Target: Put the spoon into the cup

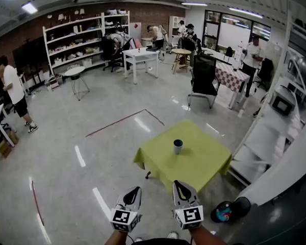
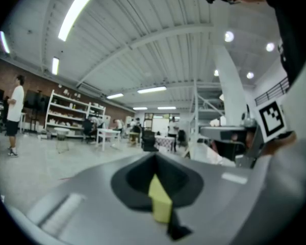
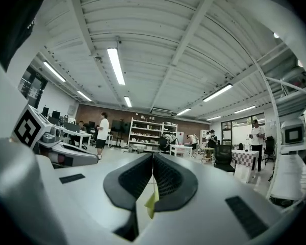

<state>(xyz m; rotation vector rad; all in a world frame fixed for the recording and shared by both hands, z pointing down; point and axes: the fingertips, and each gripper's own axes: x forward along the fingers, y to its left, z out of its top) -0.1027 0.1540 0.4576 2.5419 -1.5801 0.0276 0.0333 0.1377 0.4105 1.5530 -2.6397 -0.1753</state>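
Jaws on both of my claws are pressed together, with nothing caught between them. On the left gripper (image 2: pixel 155 158) the dark pads meet along one seam. The right gripper (image 3: pixel 153 160) has its ribbed pads closed the same way. Only a sliver of yellow-green shows beneath each seam. From the head view I have the two held level and side by side, apart from each other, at the near edge of the picture, marker cubes toward me.

Ahead of them stands the square table draped in yellow-green cloth (image 1: pixel 204 163). The small dark round cup (image 1: pixel 178 146) stands upright near its middle, well apart from both grippers; I can't tell what is inside it. Just right of the right gripper, low down, lies a dark rounded object with a teal and pink patch (image 1: pixel 223 212) that I can't identify. Beyond the table a thin red line (image 1: pixel 123 120) marks the glossy grey floor, and further back are a white table (image 1: pixel 140 55) and white shelving (image 1: pixel 74 40).
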